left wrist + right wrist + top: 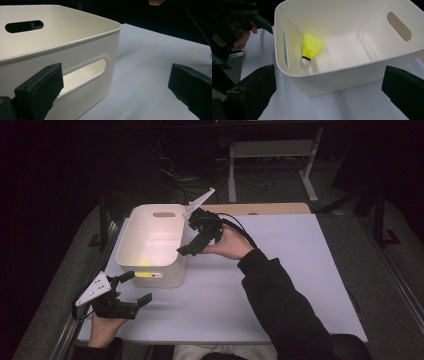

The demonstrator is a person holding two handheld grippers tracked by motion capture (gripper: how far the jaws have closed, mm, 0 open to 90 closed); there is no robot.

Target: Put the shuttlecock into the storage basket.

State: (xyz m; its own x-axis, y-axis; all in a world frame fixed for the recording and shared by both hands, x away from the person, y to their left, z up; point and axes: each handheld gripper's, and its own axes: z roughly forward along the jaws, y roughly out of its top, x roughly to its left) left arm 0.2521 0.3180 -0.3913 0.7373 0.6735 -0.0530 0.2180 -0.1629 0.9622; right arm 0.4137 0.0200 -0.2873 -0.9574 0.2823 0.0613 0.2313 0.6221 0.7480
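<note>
A white plastic bin (170, 279) with slot handles stands at the left of the white table. Inside it, near the front wall, lies a yellow shuttlecock (144, 263) with a white cork tip. My right gripper (189, 237) hovers at the bin's right rim, open and empty. In the right gripper view its jaws (328, 82) frame the bin (342, 75) with the shuttlecock (311, 47) on the bin's floor. My left gripper (137, 287) rests low at the table's front left, open, just in front of the bin. Its own view looks past its open jaws (115, 82) at the bin's wall (75, 42) and handle slot.
The white tabletop (280, 270) stretches to the right of the bin. A wooden board (270, 209) lies along its far edge. Behind the table are a pale metal frame (272, 150) and cables on a dark floor. My left hand and gripper (259, 20) appear beyond the bin.
</note>
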